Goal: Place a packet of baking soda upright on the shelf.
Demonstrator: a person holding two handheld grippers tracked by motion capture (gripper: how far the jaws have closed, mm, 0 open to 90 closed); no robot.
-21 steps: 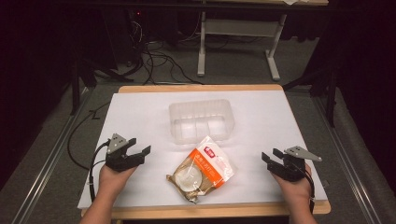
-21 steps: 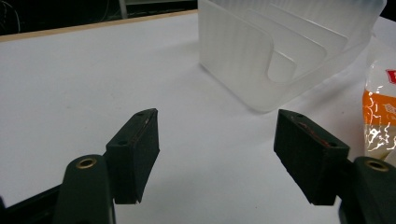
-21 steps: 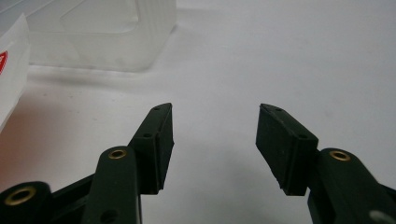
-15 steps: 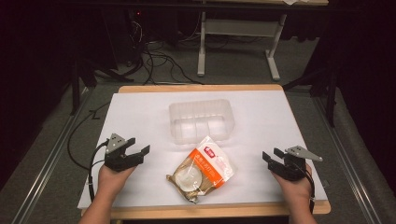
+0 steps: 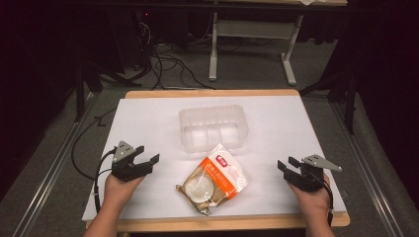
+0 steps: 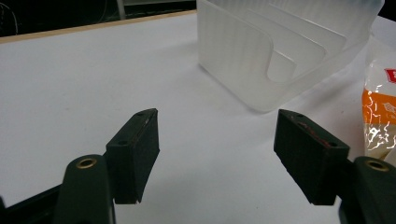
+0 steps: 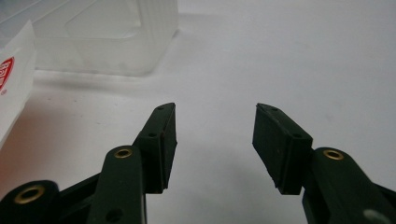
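High view: orange-white snack bag [image 5: 213, 178] betw. spread, empty left gripper [image 5: 146, 161] & right gripper [image 5: 287, 164]; left gripper view resolves clear bin [image 6: 285, 44] dividers.

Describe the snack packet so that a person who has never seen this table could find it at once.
Look at the white table, near the person's edge. Just in front of the clear plastic container lies the snack packet, between the two grippers. It alone has colour: an orange and white bag with a round window.
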